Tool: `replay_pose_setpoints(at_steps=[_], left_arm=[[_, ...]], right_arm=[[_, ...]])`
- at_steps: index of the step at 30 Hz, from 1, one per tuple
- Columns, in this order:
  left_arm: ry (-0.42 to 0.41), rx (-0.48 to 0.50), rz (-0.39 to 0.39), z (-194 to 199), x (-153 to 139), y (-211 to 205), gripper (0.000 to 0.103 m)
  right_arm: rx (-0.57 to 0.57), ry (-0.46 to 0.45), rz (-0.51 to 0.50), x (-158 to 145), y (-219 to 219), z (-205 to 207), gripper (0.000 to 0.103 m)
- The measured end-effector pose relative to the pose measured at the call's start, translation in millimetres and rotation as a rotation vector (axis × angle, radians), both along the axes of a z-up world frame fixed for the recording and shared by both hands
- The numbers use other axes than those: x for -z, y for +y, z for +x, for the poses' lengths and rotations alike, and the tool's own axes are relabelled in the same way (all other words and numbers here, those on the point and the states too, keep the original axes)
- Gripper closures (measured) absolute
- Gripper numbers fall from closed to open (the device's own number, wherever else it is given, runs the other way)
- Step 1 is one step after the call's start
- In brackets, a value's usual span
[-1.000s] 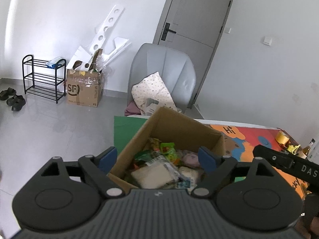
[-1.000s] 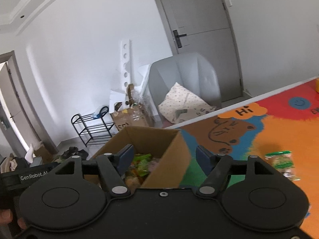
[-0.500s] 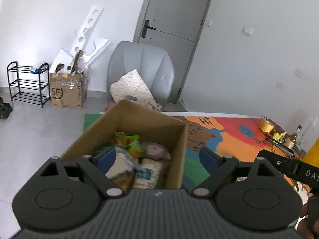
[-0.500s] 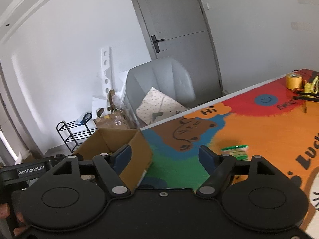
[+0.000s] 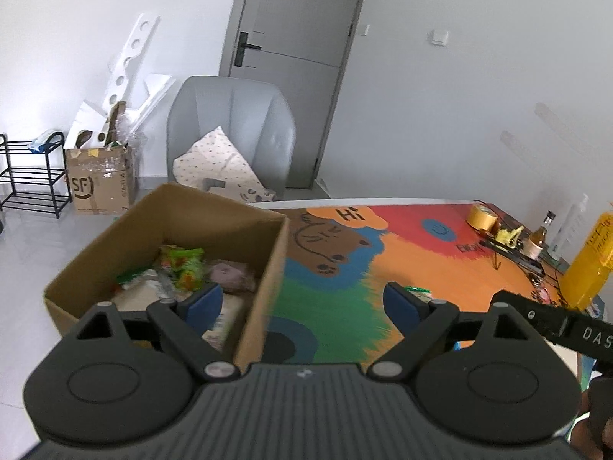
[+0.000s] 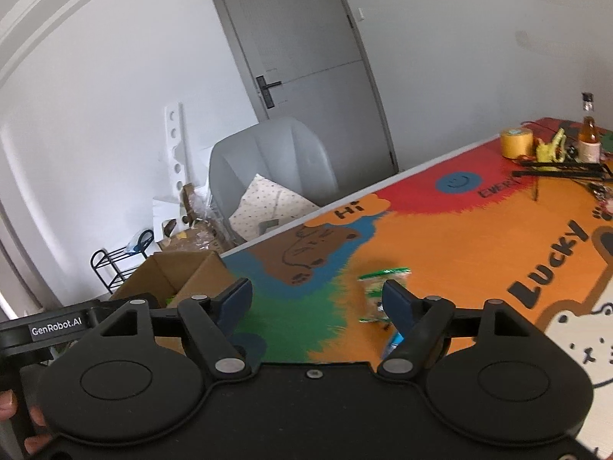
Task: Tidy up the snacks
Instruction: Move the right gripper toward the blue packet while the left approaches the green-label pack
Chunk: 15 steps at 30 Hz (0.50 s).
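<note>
Left gripper spread wide with nothing between the blue pads, hanging over the near right corner of the open cardboard box, snack packets heaped inside (green, pale and purplish wrappers, somewhat blurred). Right gripper likewise released and empty, pointing across the colourful table mat, with a green-and-white snack packet lying flat on the orange patch just beyond the right finger, well right of the box. Far right on the table: a yellow tape roll and a small bottle.

One cardboard box, one loose snack packet – one tape roll
</note>
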<state>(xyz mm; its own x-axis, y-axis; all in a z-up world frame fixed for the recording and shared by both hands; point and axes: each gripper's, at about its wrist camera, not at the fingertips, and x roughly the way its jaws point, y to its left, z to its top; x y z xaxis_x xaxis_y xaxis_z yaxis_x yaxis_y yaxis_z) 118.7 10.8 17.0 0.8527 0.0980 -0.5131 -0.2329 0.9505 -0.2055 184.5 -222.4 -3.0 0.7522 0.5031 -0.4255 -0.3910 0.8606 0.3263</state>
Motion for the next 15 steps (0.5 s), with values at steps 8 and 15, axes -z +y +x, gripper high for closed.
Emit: replay_pose_setpoints(at_steps=[8, 15], left_arm=[[0.015, 0.052, 0.036, 6.6, 2.4, -24.1, 0.013], [0.038, 0.063, 0.045, 20.5, 7.6, -35.8, 0.013]], right_arm=[[0.018, 0.035, 0.006, 15.7, -18.5, 2.2, 0.027], [0.01, 0.075, 0.01, 32.0, -26.1, 9.5, 0.027]])
